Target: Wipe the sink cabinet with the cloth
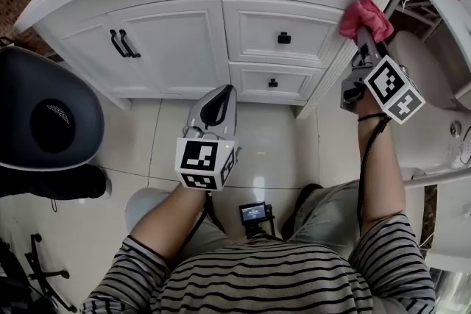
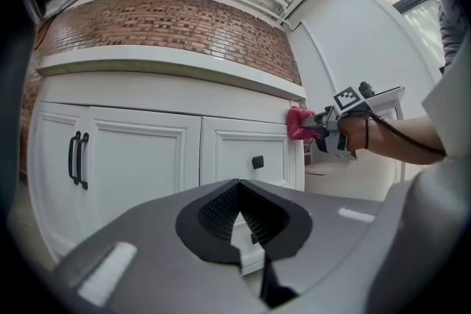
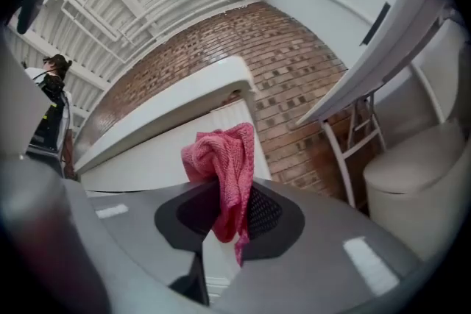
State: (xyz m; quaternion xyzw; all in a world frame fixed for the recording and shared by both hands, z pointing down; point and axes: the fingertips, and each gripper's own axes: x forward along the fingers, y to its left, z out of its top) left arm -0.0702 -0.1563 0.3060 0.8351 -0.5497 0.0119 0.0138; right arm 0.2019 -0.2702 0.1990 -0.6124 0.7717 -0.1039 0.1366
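A pink cloth (image 1: 365, 18) is bunched against the upper right corner of the white sink cabinet (image 1: 180, 40), just under the countertop. My right gripper (image 1: 363, 34) is shut on the cloth (image 3: 224, 173), which hangs folded between the jaws. The cloth (image 2: 298, 123) also shows far right in the left gripper view. My left gripper (image 1: 213, 106) hovers low in front of the cabinet's middle, shut with nothing between its fingers (image 2: 239, 220).
The cabinet has doors with black handles (image 1: 121, 44) and two drawers with black knobs (image 1: 283, 38). A dark round bin (image 1: 44, 118) stands at left. A white toilet (image 1: 430, 84) sits at right. Tiled floor (image 1: 132, 151) lies below.
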